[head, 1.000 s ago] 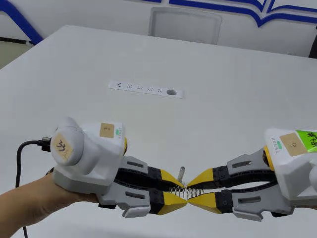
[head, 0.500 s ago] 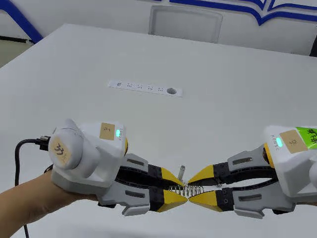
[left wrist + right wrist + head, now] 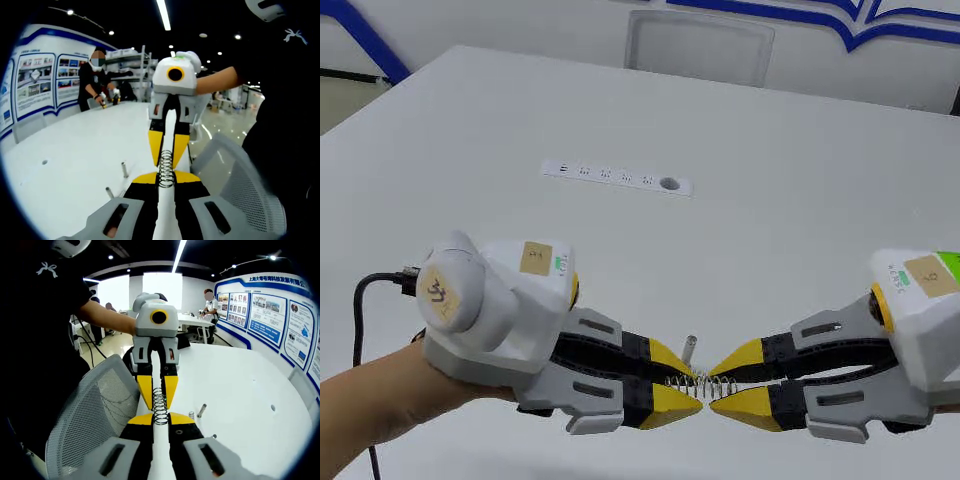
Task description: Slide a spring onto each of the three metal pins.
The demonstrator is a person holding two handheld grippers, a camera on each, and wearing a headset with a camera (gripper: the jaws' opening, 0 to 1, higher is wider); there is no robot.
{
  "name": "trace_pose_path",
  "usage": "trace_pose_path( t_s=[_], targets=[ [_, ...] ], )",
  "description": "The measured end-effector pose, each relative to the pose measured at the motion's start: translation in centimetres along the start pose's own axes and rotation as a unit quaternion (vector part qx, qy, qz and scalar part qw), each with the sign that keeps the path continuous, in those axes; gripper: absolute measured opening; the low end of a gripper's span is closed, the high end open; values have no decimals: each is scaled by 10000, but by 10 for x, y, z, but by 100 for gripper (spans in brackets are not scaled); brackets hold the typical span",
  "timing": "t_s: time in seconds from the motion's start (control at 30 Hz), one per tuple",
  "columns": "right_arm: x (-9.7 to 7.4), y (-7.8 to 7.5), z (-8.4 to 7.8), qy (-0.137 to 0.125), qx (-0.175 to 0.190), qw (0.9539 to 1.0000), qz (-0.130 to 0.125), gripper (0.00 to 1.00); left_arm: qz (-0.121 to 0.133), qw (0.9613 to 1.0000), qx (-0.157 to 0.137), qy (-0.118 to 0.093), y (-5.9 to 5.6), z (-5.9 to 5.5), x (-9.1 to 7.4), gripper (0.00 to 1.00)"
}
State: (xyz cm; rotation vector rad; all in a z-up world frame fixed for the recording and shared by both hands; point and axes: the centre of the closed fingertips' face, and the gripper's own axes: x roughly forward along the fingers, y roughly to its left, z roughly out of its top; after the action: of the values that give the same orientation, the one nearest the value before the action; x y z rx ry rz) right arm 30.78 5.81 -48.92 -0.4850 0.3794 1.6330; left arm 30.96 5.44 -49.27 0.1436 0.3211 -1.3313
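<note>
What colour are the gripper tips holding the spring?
Yellow fingertips grip the spring, clearest in head view.

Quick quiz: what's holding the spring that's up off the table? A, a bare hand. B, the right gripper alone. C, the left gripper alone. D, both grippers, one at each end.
D: the spring stretches tip to tip, one end pinched in the left gripper, the other in the right gripper.
</note>
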Motion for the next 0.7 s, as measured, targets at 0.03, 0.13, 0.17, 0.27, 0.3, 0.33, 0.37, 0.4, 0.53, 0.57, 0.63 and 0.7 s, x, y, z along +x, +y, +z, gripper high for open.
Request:
trace_pose_path(
  t_s=[0.03, 0.13, 0.17, 0.27, 0.3, 0.33, 0.37, 0.4, 0.53, 0.57, 0.63, 0.7],
  targets=[
    [-1, 1, 2, -33, 35, 10000, 36, 11, -37, 10000, -49, 5, -1, 0, 1, 10],
    [-2, 2, 6, -94, 85, 9999, 61, 11, -56, 10000, -30, 47, -1, -1, 1, 10],
    [-1, 2, 8, -121, 101, 9998, 78, 11, -59, 10000, -31, 64, -1, -1, 1, 10],
    [0, 3, 11, -182, 144, 9997, 95, 11, -52, 9999, -2, 121, -1, -3, 1, 10],
    [1, 4, 13, -229, 162, 9995, 106, 11, -52, 9999, 6, 154, -2, -5, 1, 10],
    [1, 4, 15, -255, 182, 9995, 107, 11, -51, 9999, 5, 163, -2, -5, 0, 10],
    [2, 5, 18, -331, 244, 9991, 115, 11, -47, 9998, 1, 183, -2, -6, 0, 10],
    [3, 6, 20, -381, 274, 9988, 123, 11, -49, 9998, -8, 187, -3, -6, 0, 10],
    [4, 4, 28, -551, 344, 9978, 103, 11, -2, 9998, 5, 190, -1, -7, 0, 10],
    [4, 4, 31, -609, 375, 9974, 97, 11, 3, 9998, 2, 183, -1, -6, 0, 10],
    [5, 2, 36, -752, 462, 9961, 82, 11, 24, 9999, -7, 160, 0, -5, 0, 10],
    [6, -1, 38, -828, 537, 9951, 71, 11, 52, 9999, 2, 162, 1, -5, 0, 10]
  ],
)
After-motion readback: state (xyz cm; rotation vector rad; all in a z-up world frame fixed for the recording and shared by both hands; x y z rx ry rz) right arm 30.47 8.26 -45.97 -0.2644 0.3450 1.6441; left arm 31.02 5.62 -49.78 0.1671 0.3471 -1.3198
